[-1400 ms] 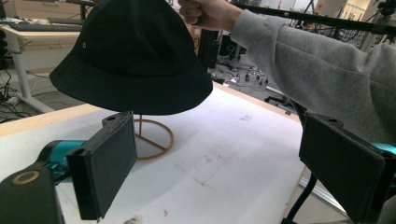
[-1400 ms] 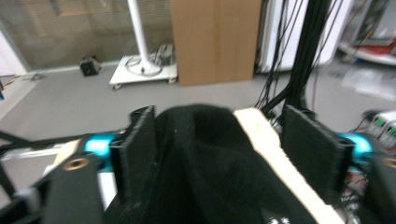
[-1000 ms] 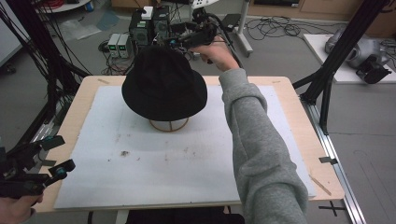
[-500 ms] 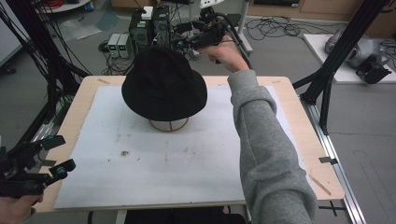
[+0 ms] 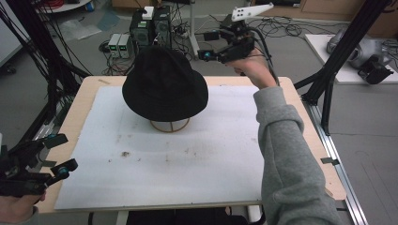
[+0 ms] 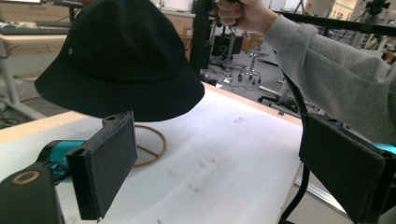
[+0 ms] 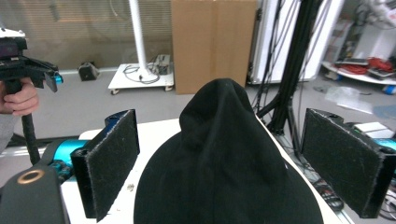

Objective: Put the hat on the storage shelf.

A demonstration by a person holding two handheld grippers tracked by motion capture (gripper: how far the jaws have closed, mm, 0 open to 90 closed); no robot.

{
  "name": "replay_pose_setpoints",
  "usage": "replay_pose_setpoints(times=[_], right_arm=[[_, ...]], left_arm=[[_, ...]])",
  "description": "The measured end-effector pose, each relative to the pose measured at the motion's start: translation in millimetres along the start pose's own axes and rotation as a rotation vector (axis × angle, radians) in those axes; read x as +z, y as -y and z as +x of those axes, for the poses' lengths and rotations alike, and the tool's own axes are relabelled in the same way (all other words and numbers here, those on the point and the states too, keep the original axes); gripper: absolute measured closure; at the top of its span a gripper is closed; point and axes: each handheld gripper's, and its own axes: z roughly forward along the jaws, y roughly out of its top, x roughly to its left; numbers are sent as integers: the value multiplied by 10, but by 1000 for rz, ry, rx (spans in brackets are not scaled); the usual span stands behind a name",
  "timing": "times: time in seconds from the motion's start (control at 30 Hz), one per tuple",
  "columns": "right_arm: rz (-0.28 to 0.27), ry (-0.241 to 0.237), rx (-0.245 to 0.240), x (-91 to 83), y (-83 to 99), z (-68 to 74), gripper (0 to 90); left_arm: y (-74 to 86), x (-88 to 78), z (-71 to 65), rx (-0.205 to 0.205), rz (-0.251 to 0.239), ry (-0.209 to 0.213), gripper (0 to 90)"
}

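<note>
- Black bucket hat point(image 5: 165, 86) sits on a wire hat stand point(image 5: 169, 125) at the far middle of the white-topped table point(image 5: 211, 159); brim hangs level, crown up, nothing touching it
- Progress, as I judge it: early, approach phase only; hat not gripped, not lifted off the stand; grasp and removal all left to do
- Right gripper point(image 5: 210, 45) is held high beyond the table's far edge, to the right of the hat and behind it, pointing at the crown; jaws spread wide, nothing between the pads
- In the right gripper view the hat crown point(image 7: 224, 154) lies between and ahead of the two pads point(image 7: 114, 158), clear gap on both sides, no contact
- Left gripper point(image 5: 60, 152) parks at the near-left table corner, well apart from the hat; jaws wide open, empty
- In the left gripper view the hat point(image 6: 116, 56) is up and ahead of the left pad point(image 6: 109, 165), stand ring visible under the brim
- Next looks like a close-in on the crown or brim by the right gripper
</note>
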Motion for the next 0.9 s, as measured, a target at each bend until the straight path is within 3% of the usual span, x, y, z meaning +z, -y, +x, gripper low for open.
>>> replay_pose_setpoints(times=[0.13, 0.27, 0.47, 0.57, 0.67, 0.9], right_arm=[[-15, 58, 2, -233, 87, 117, 113], [-19, 114, -6, -438, 174, 237, 113], [-53, 169, -6, -679, 349, 391, 113], [8, 136, 51, -766, 414, 413, 113], [-31, 199, 26, -861, 511, 504, 113], [-49, 263, 76, -1090, 800, 568, 113]], left_arm=[[-22, 11, 10, 6, -8, 5, 116], [-65, 32, -6, 53, 15, -49, 116], [-87, 57, 42, 36, -12, -28, 116], [-77, 118, 68, 30, -7, -15, 116], [-67, 184, 73, 29, 4, -4, 116], [-34, 276, 84, 20, 14, -1, 116]])
